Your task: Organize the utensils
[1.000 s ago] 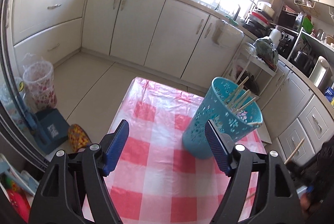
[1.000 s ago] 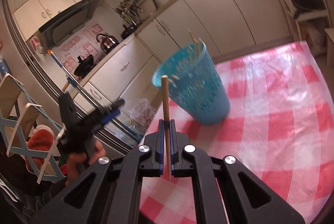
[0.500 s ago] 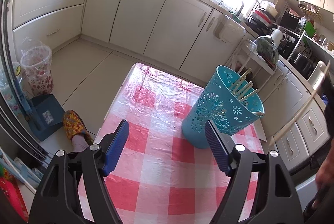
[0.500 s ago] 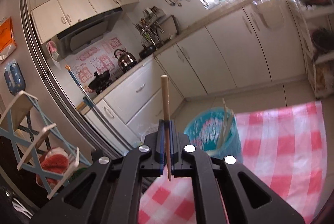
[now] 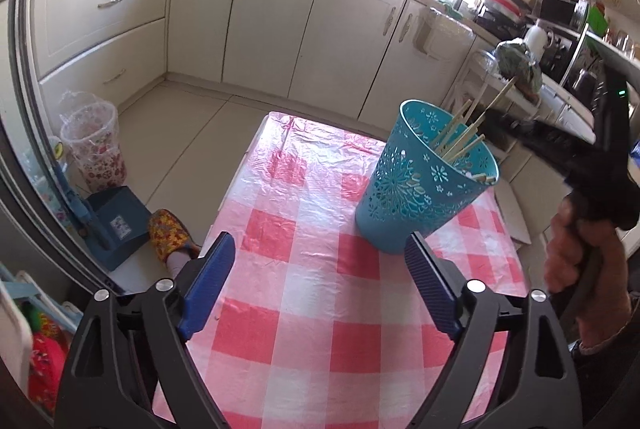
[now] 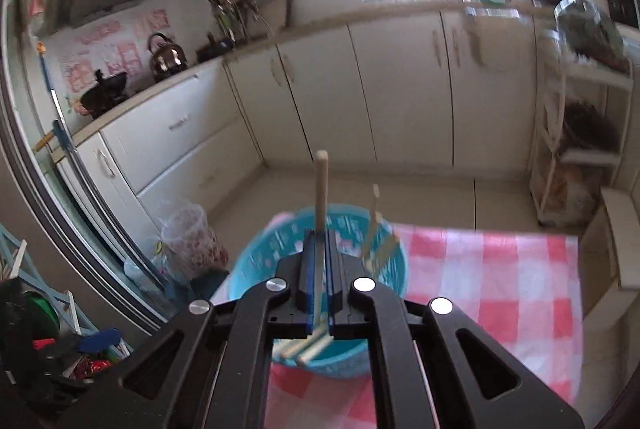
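**Mia:** Chopstick [image 6: 321,185], that's the thing to watch. Where is it?

**Sam:** It stands nearly straight up in the right gripper [image 6: 318,269]. The two blue pads are squeezed tight on it, low down the stick. Most of it pokes up above them, and its bottom end hangs right over the open top of the blue cup [image 5: 424,189].

**Mia:** And where is the cup?

**Sam:** On the checked tablecloth [image 5: 320,309], near the right edge of the table, toward the far end. More chopsticks [image 5: 460,143] already lean inside it.

**Mia:** Is a chopstick heavy?

**Sam:** No. I think it's very light, thin and stiff. It looks like smooth wood, so it could slip or twist if you pinch it softly. A firm pinch across the middle or lower part seems best, so the long end doesn't swing.

**Mia:** Would it break?

**Sam:** Probably not from a short drop into the cup. But the cup looks like light plastic with holes in its sides. A bump on the rim might tip it.

**Mia:** What about the other one?

**Sam:** The left gripper [image 5: 320,289] has just been opening its jaws. They stand wide apart with nothing between them, over the near part of the cloth, and the right pad sits just in front of the cup's base.
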Tool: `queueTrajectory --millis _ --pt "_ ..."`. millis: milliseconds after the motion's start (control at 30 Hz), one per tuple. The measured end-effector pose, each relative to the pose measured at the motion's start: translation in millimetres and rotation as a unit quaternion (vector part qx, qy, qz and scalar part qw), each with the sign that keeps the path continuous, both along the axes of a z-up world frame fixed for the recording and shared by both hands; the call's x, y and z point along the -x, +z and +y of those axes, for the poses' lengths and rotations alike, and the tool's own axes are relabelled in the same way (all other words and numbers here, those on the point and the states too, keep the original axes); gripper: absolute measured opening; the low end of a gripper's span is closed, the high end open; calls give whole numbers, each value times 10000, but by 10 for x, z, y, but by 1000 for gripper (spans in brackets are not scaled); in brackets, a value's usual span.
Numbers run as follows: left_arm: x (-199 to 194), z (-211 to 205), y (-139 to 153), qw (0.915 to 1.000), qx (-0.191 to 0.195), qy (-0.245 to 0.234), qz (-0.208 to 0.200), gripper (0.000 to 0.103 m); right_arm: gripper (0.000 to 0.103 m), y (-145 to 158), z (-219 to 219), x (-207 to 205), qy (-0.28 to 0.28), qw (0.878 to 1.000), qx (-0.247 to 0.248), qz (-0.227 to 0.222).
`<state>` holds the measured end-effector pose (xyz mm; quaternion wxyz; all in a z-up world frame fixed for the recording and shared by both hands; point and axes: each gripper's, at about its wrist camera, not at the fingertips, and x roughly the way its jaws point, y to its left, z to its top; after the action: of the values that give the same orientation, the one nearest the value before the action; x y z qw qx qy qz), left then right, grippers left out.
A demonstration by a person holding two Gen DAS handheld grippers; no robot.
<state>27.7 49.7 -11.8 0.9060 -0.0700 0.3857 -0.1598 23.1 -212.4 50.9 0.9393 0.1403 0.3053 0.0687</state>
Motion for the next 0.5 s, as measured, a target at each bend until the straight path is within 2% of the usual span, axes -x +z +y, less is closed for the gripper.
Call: queueTrajectory --millis 67,133,200,300,367,433,500 --pt "91 -29 63 9998 -179 -2 -41 90 14 -21 35 196 -73 10000 -38 -17" --pt "198 -64 138 9994 -336 22 -93 94 40 17 81 445 -191 9998 -42 -35" --pt "318 -79 216 9992 -383 11 -148 95 51 61 140 722 -275 9996 -16 15" --pt "482 -100 319 9989 -434 45 -146 95 76 118 224 1030 -602 9980 127 174" --pt "610 -132 397 9989 -456 23 -141 95 79 167 287 1247 -736 9966 216 300" --pt "777 -180 487 9986 -459 -137 -206 95 94 220 353 1453 -918 9944 322 414" --pt "992 -228 596 9976 -463 -414 -298 95 96 289 396 1618 -1030 9929 366 468"
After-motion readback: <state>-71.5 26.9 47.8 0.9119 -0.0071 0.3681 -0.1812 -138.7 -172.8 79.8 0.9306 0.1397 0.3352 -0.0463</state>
